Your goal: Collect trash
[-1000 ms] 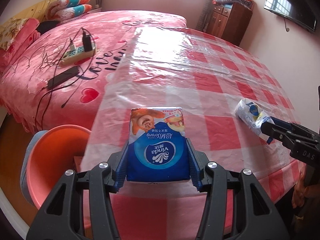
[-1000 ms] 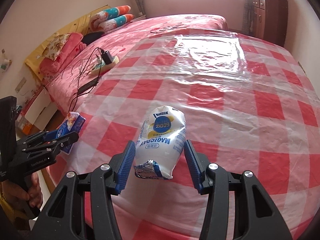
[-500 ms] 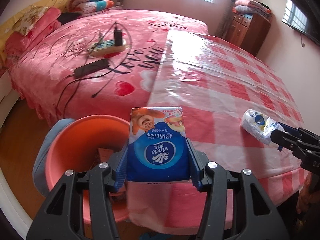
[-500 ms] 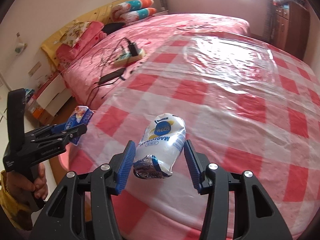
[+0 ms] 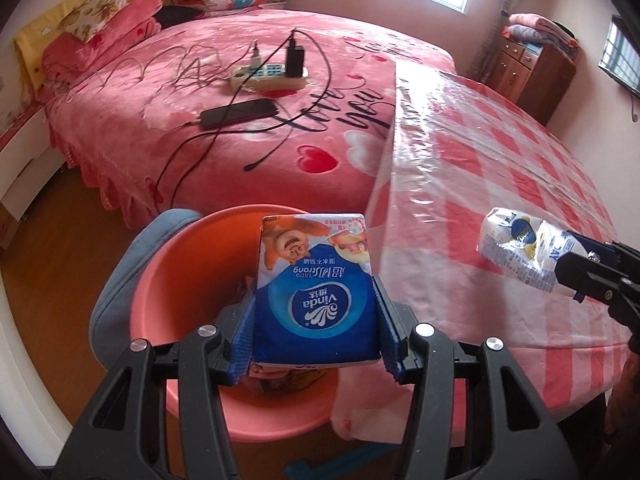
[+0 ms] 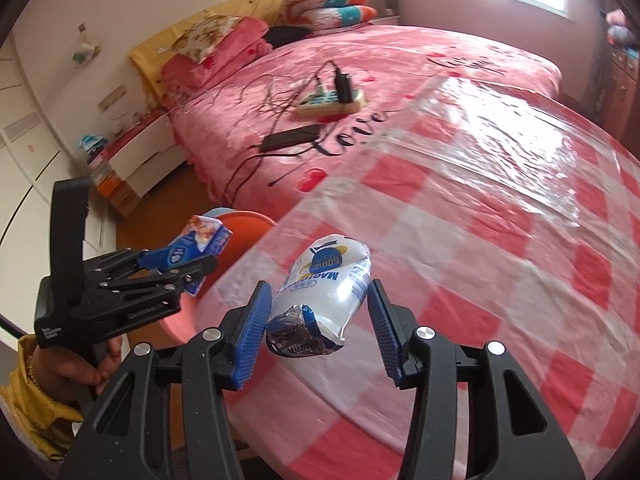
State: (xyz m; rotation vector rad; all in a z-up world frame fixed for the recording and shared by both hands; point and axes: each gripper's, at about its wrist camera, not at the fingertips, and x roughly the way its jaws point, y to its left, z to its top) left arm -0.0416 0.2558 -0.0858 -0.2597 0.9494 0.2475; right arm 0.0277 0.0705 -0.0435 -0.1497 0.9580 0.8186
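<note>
My left gripper (image 5: 314, 320) is shut on a blue Vinda tissue pack (image 5: 314, 284) and holds it over the open orange bin (image 5: 172, 280), which has some trash in it. The pack (image 6: 200, 246) and the bin (image 6: 244, 226) also show in the right wrist view. My right gripper (image 6: 318, 316) is shut on a white snack bag (image 6: 324, 284) with a blue and yellow logo, above the table's left front edge. The bag (image 5: 516, 248) shows at the right of the left wrist view.
The table (image 5: 500, 168) has a red and white checked cloth under clear plastic. A pink bed (image 5: 200, 92) behind the bin carries a power strip (image 5: 272, 74), a phone (image 5: 240, 114) and cables. A wooden dresser (image 5: 540, 72) stands at the back right.
Both grippers have moved left off the table with their loads. The tissue pack now hangs over the bin, and the snack bag has come to the table's left edge.
</note>
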